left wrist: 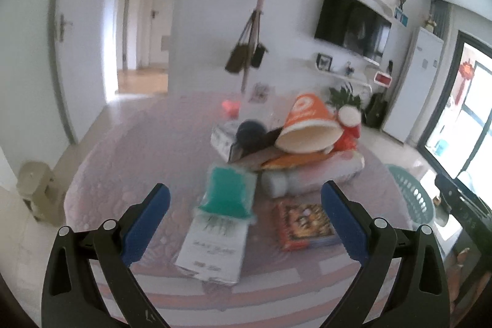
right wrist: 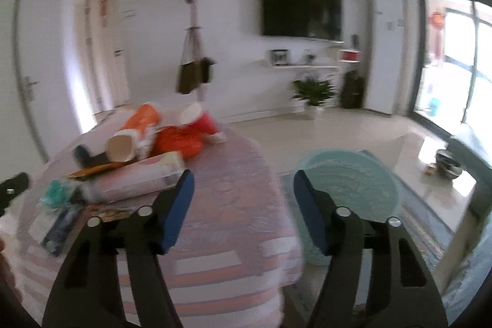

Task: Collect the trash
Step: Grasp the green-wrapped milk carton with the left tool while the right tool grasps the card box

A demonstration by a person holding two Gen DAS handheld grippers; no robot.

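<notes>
A pile of trash lies on a round table [left wrist: 123, 168] with a pink cloth. I see an orange paper cup [left wrist: 307, 125] on its side, a red cup [right wrist: 203, 120], an orange bag [right wrist: 180, 140], a pale tube-shaped pack [left wrist: 310, 177], a teal packet [left wrist: 229, 189], a white box [left wrist: 213, 248] and a colourful flat packet [left wrist: 303, 225]. My left gripper [left wrist: 246, 202] is open, held above the near table edge, in front of the teal packet and white box. My right gripper [right wrist: 243, 195] is open and empty, over the table's right edge. A teal basket [right wrist: 347, 183] stands on the floor right of the table.
The teal basket's rim [left wrist: 412, 195] also shows at the right of the left wrist view. A coat stand [left wrist: 261, 20] with bags stands behind the table. A wall TV [right wrist: 301, 11], shelves, a potted plant [right wrist: 313, 91] and a balcony door [right wrist: 452, 60] lie beyond. A rug lies under the basket.
</notes>
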